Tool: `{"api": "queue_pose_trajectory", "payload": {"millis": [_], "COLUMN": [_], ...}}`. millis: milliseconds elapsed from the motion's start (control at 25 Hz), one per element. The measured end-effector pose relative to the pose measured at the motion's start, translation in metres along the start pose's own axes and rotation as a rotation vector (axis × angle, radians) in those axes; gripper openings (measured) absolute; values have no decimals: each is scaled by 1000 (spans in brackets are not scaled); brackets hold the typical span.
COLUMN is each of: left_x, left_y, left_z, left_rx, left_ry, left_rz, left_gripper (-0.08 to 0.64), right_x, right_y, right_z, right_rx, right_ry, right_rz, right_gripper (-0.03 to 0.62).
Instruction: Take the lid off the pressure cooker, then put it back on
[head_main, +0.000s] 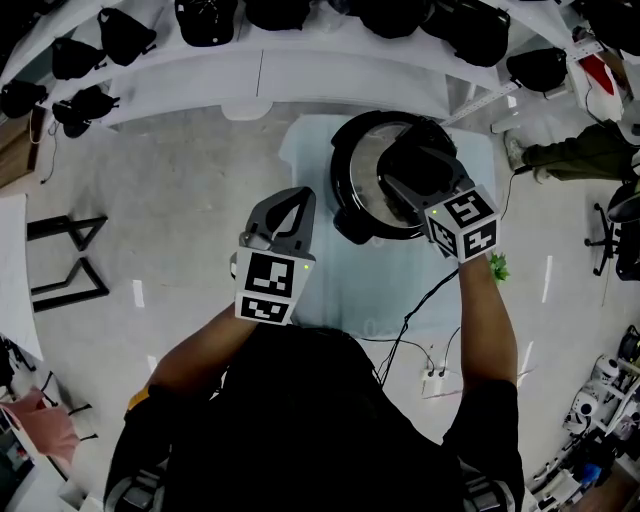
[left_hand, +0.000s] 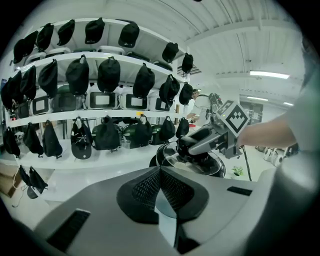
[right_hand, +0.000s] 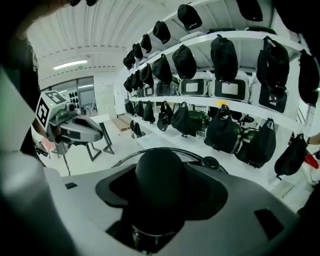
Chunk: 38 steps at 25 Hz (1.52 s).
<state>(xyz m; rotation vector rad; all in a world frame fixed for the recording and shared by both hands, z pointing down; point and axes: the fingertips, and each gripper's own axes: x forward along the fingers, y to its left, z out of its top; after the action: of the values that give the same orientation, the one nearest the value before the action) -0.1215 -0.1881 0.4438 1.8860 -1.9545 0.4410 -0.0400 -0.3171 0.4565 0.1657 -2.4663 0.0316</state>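
Observation:
The black pressure cooker stands on a pale table in the head view. Its round lid carries a black dome knob. My right gripper reaches over the cooker from the near right and is shut on that knob, which fills the space between its jaws in the right gripper view. Whether the lid rests on the pot or is slightly raised cannot be told. My left gripper hovers left of the cooker, apart from it, shut with nothing in it; its pads meet.
Curved white shelves behind the table hold several black bags and other cookers. Black cables run to a power strip on the floor. Black frame stands sit at the left.

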Motion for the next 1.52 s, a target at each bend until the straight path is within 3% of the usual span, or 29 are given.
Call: {"api": "queue_pose_trajectory", "payload": {"millis": [360, 680, 1000, 1520], "left_x": [7, 7, 10, 12], "left_y": [-9, -12, -15, -28], "left_z": [4, 1, -1, 5], "left_rx": [5, 10, 8, 8], "left_ry": [-3, 3, 4, -7], "left_rz": [-30, -43, -54, -81], "left_gripper": [8, 8, 8, 8], "right_x": [1, 1, 7, 8], "right_y": [-3, 2, 1, -4], "right_z": [-3, -1, -5, -5], "right_rx": [30, -53, -51, -2], "right_ry": [2, -10, -27, -36], "right_rz": [-15, 42, 56, -41], "right_gripper": [293, 293, 295, 293]}}
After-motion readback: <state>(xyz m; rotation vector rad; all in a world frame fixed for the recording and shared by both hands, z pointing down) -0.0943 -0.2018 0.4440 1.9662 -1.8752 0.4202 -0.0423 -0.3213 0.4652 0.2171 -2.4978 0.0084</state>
